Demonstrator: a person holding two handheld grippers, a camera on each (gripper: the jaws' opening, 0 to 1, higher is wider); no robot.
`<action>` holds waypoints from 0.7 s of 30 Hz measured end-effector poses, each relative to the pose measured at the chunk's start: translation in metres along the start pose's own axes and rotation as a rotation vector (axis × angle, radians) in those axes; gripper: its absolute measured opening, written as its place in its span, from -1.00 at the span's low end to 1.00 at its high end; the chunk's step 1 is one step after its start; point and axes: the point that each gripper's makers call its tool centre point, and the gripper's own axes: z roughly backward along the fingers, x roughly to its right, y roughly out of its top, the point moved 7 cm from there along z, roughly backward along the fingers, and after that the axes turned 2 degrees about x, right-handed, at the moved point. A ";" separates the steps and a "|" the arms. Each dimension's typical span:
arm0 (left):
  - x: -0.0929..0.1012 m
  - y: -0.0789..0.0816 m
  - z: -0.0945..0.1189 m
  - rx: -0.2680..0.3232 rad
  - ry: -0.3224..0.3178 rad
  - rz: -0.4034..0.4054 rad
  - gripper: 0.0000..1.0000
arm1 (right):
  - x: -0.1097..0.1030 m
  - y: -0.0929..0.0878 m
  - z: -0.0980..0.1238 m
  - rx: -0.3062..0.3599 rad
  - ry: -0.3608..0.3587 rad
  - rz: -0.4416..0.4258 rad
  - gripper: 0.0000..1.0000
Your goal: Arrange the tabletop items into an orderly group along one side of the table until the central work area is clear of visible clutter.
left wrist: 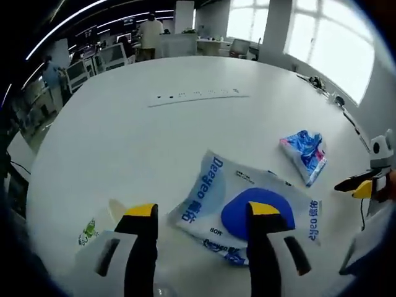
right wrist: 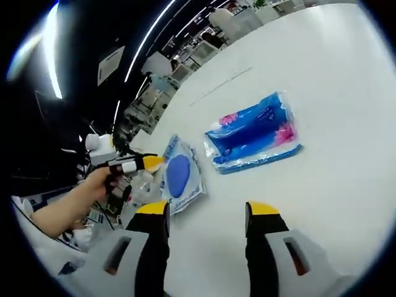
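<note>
Hovering with jaws released, the left gripper (left wrist: 201, 213) and right gripper (right wrist: 205, 210) flank the wipes pack (left wrist: 247, 207), the tissue pack (right wrist: 253, 133) just beyond.

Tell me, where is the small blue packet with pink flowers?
The blue packet lies on the white table, right of the big Deeyeo pack in the left gripper view.

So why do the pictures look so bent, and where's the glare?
Left gripper view: fisheye curves the table edge; windows are blown out white. Right gripper view: tilted, ceiling lights smear into bright streaks, and the blue pack stays fairly sharp.
</note>
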 end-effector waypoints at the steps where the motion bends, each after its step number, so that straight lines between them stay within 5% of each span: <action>1: -0.001 0.002 -0.001 -0.005 -0.003 -0.007 0.16 | -0.003 -0.001 -0.002 -0.006 0.009 -0.004 -0.06; 5: -0.003 -0.001 -0.007 -0.073 -0.008 -0.062 0.06 | -0.011 -0.004 -0.010 -0.032 0.033 -0.031 -0.07; 21: 0.001 0.007 -0.025 -0.175 -0.050 -0.122 -0.09 | -0.031 -0.014 -0.041 -0.107 0.082 -0.073 -0.12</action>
